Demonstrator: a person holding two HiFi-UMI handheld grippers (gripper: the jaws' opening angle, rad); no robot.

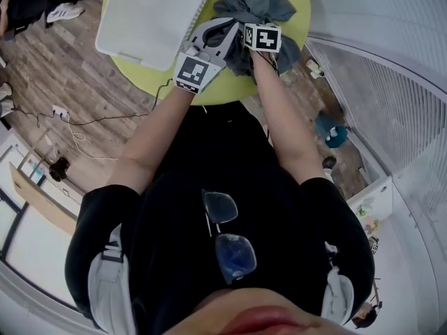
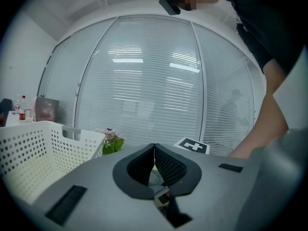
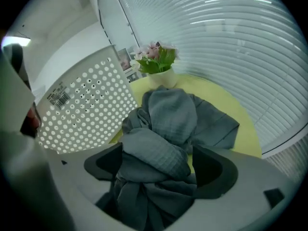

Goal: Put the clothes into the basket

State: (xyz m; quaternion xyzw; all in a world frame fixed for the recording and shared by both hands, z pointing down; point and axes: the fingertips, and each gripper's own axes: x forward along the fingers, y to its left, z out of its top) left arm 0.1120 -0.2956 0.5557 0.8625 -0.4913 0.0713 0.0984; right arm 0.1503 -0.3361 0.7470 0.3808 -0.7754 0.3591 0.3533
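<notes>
right gripper [image 3: 159, 163] jaws stood spread around grey cloth [image 3: 168, 114], not pinching | left gripper [image 2: 154, 150] jaws were pressed together, empty | grey cloth lay bunched on table [image 3: 219, 97] beside basket [image 3: 82, 114] | grab needed a deep central bite before lifting

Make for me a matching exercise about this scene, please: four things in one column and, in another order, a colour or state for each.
Things:
1. basket
2. clothes
3. left tool
4. right tool

Colour or state:
a. jaws together, nothing between them
b. white, with round holes in its wall
c. grey, heaped on the yellow-green table
d. jaws apart, clothes between them

Right pairs: 1-b, 2-c, 3-a, 4-d.
</notes>
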